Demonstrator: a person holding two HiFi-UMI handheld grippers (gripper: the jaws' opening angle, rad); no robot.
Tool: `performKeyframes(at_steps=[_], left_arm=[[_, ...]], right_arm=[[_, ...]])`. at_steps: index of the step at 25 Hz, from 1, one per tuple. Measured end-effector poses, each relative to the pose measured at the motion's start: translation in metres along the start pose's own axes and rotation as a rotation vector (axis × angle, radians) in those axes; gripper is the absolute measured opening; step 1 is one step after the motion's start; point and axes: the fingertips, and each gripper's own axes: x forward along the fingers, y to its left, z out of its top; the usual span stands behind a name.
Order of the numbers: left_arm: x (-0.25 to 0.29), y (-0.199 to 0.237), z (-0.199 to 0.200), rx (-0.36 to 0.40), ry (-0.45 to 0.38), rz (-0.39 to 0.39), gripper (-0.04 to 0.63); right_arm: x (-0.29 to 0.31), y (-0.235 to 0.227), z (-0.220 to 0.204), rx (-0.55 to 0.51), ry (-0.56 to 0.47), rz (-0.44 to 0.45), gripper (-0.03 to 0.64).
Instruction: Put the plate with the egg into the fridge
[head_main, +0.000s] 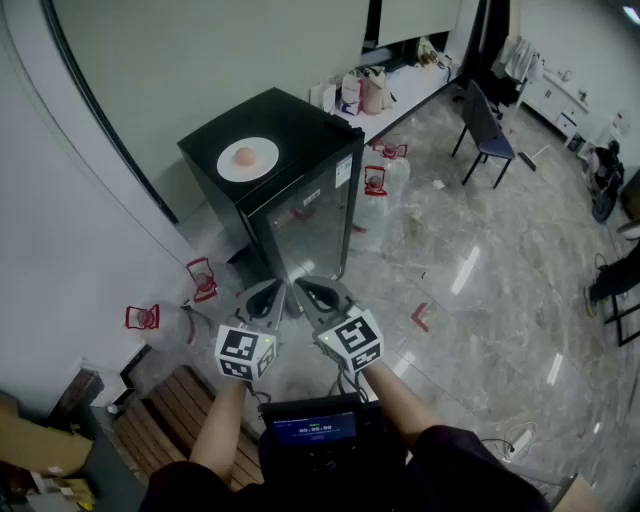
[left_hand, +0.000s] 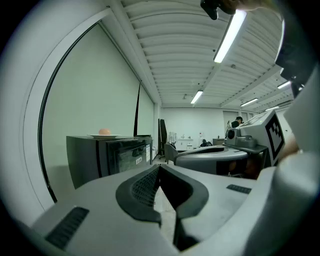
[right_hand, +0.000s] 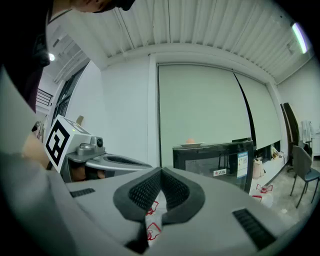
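With the left gripper (head_main: 268, 300) and right gripper (head_main: 318, 297) both closed on nothing, well apart from the round white plate (head_main: 262, 168) bearing the pale orange egg (head_main: 245, 155) atop the closed black glass-door fridge (head_main: 305, 215), a tilted lift could have rolled the egg off.

An egg (head_main: 244, 155) sits on a plate (head_main: 266, 161) atop the closed fridge (head_main: 300, 120).

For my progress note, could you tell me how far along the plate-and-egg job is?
Done: nothing yet. The plate with the egg sits on top of the fridge, whose door looks closed. In hand: nothing; left gripper and right gripper are shut, empty, short of the fridge. Left: open the door, put the plate inside.
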Motion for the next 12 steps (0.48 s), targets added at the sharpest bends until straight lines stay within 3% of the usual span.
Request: performKeyframes(at_steps=[12], left_arm=[[0.004, -0.029, -0.001, 0.005, 0.013, -0.013, 0.011]], right_arm=[[-0.027, -0.007, -0.002, -0.011, 0.001, -0.014, 0.008]])
